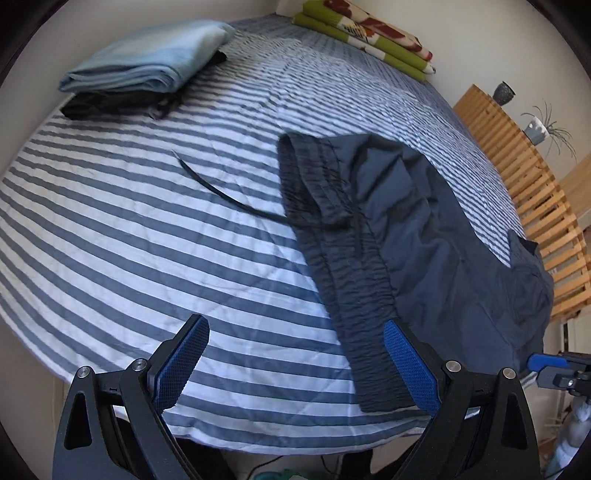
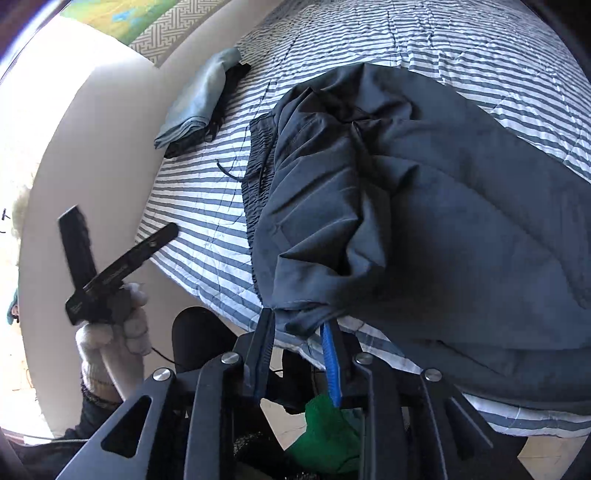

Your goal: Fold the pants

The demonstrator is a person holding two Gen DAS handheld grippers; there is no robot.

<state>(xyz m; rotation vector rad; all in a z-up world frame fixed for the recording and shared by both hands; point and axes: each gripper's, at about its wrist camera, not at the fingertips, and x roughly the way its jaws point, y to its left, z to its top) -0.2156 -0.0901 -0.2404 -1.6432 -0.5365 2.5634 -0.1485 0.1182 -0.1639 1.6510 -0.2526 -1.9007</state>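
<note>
Lying crumpled — smooth dark pants [image 1: 417, 236], ruched waistband, striped bedding [image 1: 147, 229]

The pants [image 1: 424, 236] lie on the bed [image 1: 147, 229] along its near right edge, their drawstring [image 1: 221, 192] trailing left toward the middle, a stack of folded clothes [image 1: 147, 70] at the far left edge, and folded blankets [image 1: 365, 33] at the far corner.

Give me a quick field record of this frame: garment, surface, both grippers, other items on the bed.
garment: dark pants, crumpled, lying near bed edge
surface: striped bedspread
left gripper: open, empty, by the waistband
right gripper: jaws narrowly apart, pants edge between them
other: folded light blue cloth stacked on black garment; folded green patterned blanket
</note>
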